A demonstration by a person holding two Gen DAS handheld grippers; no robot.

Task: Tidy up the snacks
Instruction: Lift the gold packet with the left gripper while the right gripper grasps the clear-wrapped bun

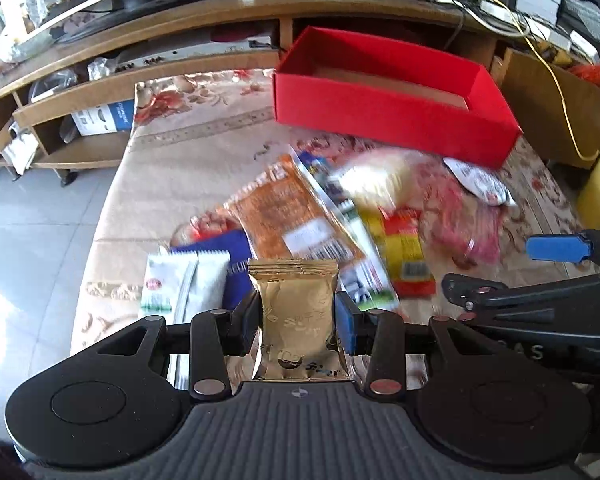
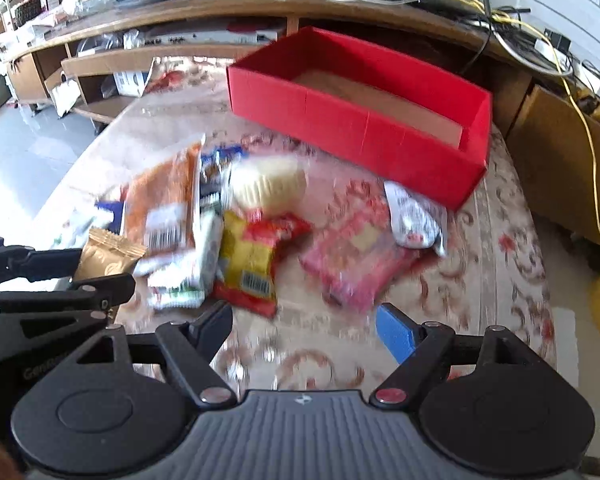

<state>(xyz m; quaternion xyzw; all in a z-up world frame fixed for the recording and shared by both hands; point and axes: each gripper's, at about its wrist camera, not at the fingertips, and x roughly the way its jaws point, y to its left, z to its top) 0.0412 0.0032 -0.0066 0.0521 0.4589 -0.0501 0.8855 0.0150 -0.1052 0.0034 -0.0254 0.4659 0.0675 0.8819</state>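
A: What has the left gripper [image 1: 298, 312] got?

B: A gold foil snack packet [image 1: 296, 316], upright, pinched between both pads at lower centre of the left wrist view.

A: And the right gripper [image 2: 306, 330]?

B: Its jaws stand apart with nothing between them, only the flowered tablecloth [image 2: 500, 232] below.

A: Where are the other snacks?

B: Heaped mid-frame on the cloth: an orange packet [image 1: 288, 216], a white pouch [image 1: 180, 284] at its lower left, a yellow-and-red bag [image 2: 252, 256], a pink packet [image 2: 356, 248] and a silver pouch [image 2: 414, 216] to the right.

A: The box?

B: The red box [image 2: 352, 120] sits open behind the heap, upper centre, no snacks visible inside it. The silver pouch lies just beside its near wall.
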